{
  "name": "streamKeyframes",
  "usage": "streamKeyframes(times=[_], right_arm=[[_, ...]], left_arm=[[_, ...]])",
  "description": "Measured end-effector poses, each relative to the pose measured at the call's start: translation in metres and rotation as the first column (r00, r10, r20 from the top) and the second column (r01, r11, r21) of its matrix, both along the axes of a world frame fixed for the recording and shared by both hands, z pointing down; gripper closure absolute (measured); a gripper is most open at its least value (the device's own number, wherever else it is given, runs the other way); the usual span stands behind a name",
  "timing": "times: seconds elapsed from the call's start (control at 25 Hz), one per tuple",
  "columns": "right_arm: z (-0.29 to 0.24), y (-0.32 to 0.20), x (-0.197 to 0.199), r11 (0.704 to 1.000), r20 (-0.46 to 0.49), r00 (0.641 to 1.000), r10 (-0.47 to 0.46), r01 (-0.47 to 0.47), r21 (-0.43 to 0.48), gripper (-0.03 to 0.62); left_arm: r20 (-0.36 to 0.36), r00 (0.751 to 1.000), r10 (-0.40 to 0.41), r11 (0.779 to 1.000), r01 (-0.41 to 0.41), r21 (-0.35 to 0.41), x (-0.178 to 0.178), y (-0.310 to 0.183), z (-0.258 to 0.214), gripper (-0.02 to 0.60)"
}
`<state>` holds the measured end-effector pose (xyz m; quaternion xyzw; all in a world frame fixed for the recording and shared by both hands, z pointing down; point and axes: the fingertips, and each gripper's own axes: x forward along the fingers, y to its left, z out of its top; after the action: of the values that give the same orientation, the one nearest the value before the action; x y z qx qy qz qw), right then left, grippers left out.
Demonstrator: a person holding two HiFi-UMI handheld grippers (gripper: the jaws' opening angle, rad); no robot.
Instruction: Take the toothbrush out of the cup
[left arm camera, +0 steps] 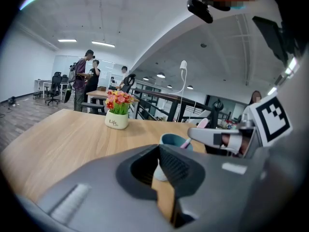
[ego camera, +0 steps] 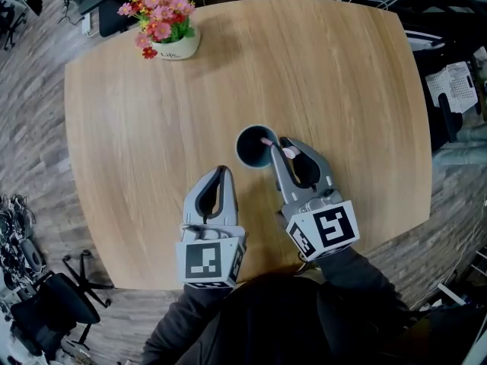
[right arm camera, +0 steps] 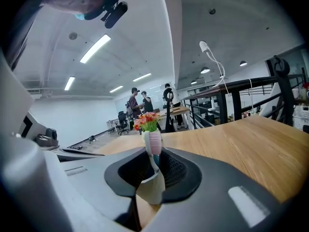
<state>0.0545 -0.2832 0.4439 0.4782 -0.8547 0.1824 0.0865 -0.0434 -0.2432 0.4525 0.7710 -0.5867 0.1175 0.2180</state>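
Seen from above: a pale wooden table (ego camera: 152, 150), with a white flower pot (ego camera: 173, 46) of pink and red blooms out at 11 o'clock near the edge. Just short of the middle, toward 6 o'clock, a dark teal cup (ego camera: 239, 147), upright. Leaning out of it over the 4 o'clock side of the rim, the toothbrush (ego camera: 267, 141): lower end down inside the cup, white handle and pink head up past the rim. Clamped on that handle, the right gripper (ego camera: 283, 147), reaching in from 5 o'clock of the cup and pressing from both sides, with the pink head standing just above the grip in the right gripper view. At 7 o'clock of the cup and apart from it, the left gripper (ego camera: 222, 172), fingertips drawn together on nothing, only a thin strip of tabletop showing through lower down. Beyond the table in the left gripper view, several people (left arm camera: 83, 79) standing among desks.
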Motion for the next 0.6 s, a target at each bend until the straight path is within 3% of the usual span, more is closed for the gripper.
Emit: streamKeyframes(times=[0.4, 0.6], right_arm=[[-0.044, 0.013, -0.008, 0.996, 0.024, 1.0, -0.009, 0.007, 0.094, 0.542], [-0.081, 0.028, -0.016, 0.986, 0.043, 0.999, -0.018, 0.01, 0.166, 0.542]], left_arm=[[-0.009, 1.0, -0.013, 0.998, 0.013, 0.069, -0.009, 0.014, -0.031, 0.574], [-0.006, 1.0, -0.012, 0.99, 0.013, 0.144, -0.016, 0.025, -0.06, 0.574]])
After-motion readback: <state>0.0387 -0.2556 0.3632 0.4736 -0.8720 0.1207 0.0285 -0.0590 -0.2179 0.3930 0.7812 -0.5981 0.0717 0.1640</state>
